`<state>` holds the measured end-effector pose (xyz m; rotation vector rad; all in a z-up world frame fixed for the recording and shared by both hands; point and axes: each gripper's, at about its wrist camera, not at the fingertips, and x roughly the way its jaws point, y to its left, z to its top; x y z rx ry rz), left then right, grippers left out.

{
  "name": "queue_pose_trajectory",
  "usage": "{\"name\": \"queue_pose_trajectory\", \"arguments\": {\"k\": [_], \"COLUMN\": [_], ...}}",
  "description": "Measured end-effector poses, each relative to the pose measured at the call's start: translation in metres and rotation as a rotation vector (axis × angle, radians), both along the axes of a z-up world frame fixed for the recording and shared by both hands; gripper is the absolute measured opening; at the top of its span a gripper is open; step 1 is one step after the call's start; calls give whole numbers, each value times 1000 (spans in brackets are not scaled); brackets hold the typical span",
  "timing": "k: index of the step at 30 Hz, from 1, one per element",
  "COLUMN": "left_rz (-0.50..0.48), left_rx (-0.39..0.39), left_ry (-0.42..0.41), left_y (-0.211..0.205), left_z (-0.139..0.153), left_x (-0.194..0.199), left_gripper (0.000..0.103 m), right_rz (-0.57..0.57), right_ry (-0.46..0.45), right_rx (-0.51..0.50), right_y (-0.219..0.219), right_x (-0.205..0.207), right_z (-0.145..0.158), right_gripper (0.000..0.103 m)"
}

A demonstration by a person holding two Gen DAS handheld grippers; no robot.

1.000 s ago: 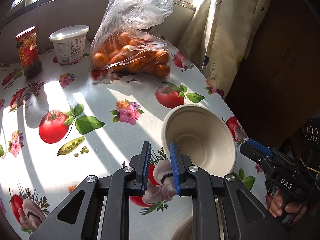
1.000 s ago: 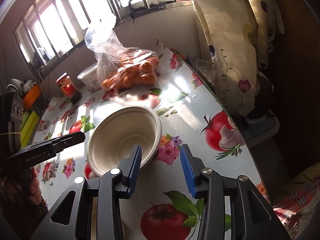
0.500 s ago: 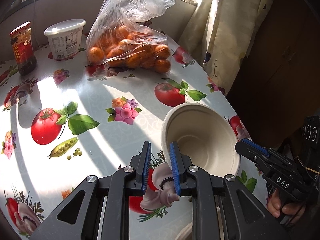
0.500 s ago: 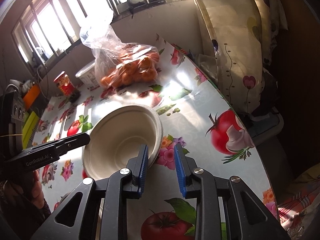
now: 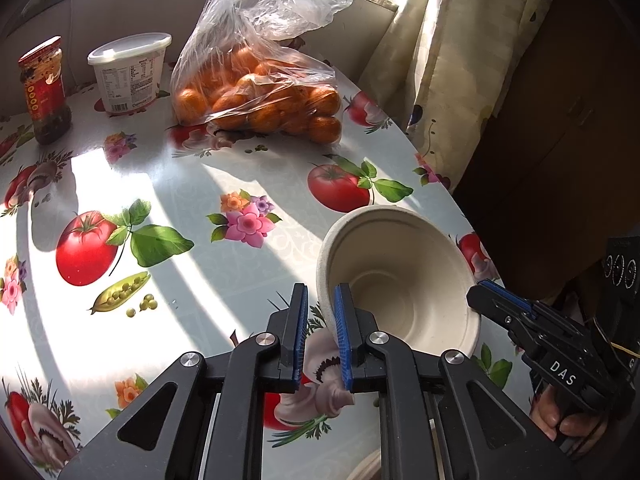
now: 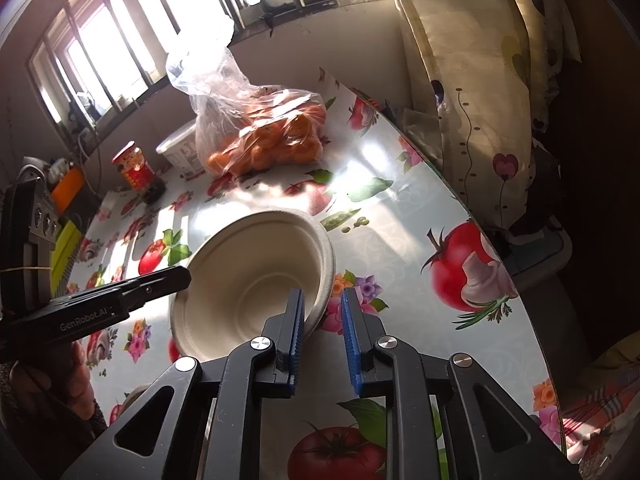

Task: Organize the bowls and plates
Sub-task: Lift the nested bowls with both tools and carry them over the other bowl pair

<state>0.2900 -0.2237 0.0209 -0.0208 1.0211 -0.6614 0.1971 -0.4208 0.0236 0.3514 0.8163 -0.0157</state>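
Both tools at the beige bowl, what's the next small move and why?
Probably finish closing the left tool: its jaws are closing, the rim of the beige fibre bowl between them; the right tool looks shut on the opposite rim.

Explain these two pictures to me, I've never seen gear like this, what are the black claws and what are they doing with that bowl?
No robot here: a person holds a black two-finger clamp with blue pads in each hand, and a wide-angle camera on each looks along its fingers. One picture comes from the left gripper, the other from the right gripper. Below is a table with a fruit-and-flower cloth. At the back stand a bag of oranges, a white tub and a jar. Nearer is a pale bowl. The right gripper is shut on one side of its rim; the left gripper's jaws are closing around the opposite side.
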Motion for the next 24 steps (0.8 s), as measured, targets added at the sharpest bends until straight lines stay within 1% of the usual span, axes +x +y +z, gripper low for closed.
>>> {"name": "queue_pose_trajectory", "arguments": {"k": [4, 10, 24], "left_rz": [-3, -2, 5], "left_rx": [1, 3, -1], "left_ry": [-4, -8, -9], "left_y": [-2, -2, -2], "left_z": [0, 0, 2], "left_x": [-1, -1, -1], "left_gripper": [9, 9, 9], "right_rz": [1, 3, 0], "right_ry": [-1, -1, 0], "right_rx": [0, -2, -2], "right_y": [1, 3, 3], "right_x": [0, 1, 1], "right_z": [0, 0, 0], "right_gripper": [16, 14, 14]}}
